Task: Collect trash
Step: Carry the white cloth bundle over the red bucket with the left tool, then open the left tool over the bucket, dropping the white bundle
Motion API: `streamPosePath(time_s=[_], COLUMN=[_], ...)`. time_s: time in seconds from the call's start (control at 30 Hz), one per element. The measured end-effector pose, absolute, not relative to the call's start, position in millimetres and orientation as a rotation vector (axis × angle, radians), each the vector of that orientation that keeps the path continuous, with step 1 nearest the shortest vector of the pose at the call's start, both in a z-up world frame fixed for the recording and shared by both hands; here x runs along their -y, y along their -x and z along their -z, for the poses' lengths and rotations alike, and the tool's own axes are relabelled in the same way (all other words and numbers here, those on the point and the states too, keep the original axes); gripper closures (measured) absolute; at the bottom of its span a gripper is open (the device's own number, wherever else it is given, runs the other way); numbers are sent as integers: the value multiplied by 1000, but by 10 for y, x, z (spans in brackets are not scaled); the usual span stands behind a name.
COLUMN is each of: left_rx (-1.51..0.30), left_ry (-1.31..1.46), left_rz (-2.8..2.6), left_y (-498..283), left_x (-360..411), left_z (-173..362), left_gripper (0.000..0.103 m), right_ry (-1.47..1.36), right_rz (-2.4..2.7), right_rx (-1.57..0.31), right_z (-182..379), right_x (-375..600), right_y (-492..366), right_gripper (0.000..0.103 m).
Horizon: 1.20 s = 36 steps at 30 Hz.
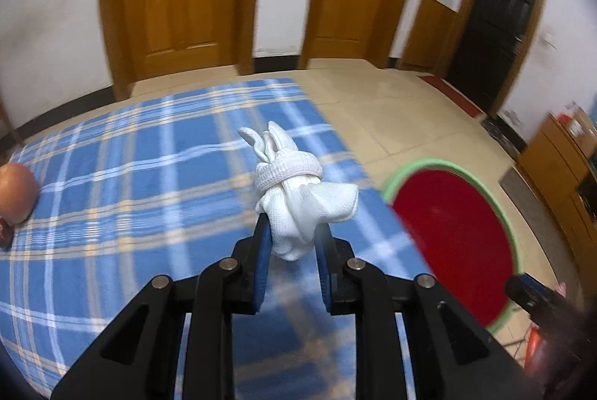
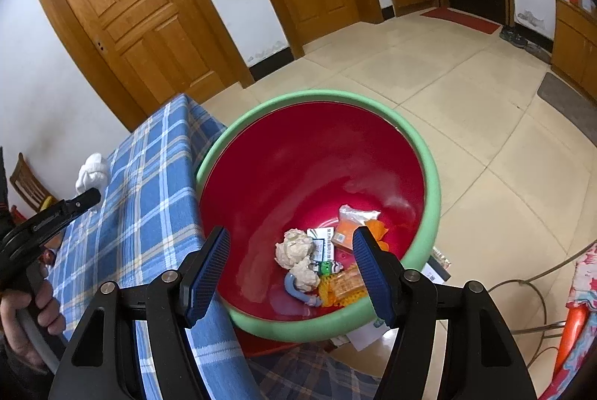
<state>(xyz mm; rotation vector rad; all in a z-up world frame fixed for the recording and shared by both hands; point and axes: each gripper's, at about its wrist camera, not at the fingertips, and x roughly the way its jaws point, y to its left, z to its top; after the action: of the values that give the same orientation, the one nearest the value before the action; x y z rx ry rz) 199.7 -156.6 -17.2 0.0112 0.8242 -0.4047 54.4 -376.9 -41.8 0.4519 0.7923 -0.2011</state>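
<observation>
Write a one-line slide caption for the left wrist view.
Left hand-held gripper shut on a knotted white cloth above the blue plaid tablecloth, red bin waiting to the right.

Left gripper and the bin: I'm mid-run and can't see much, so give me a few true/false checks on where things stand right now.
1. The left gripper is shut on the knotted white cloth. True.
2. The right gripper is holding a piece of trash. False: its jaws are open and hold nothing, over the bin.
3. The bin is empty. False: crumpled paper, an orange packet and other scraps lie at its bottom.
4. The bin stands beside the table with the blue plaid cloth. True.
5. An onion lies on the table. True, at the left edge of the left wrist view.
</observation>
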Motion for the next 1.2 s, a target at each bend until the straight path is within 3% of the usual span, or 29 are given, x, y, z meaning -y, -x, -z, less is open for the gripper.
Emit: streamPosePath(time_s=[0.73,0.8,0.87,1.07,1.2], left_rx=[-894,-883,-874,-860,-866], left_ry=[-147,-158,-159,-137,-113], left_rz=[632,631,632,604,560], left_y=[-1564,-1538,-1521,-1452,-1392], left_x=[2698,2714,2715,2616,2444], left_z=[342,330,304,209,169], left_gripper=[81,73,59,45,41], right_ry=[-473,-475,-476,-474,-464], right_rz=[273,274,273,272,266], right_rx=[-780,-779,-779,-771,-762], right_z=[455,460,459,437,392], right_x=[4037,4042,4037,4024,3966], right_y=[-312,-306,-299,-267,-243], right_gripper=[33,33,32,27,25])
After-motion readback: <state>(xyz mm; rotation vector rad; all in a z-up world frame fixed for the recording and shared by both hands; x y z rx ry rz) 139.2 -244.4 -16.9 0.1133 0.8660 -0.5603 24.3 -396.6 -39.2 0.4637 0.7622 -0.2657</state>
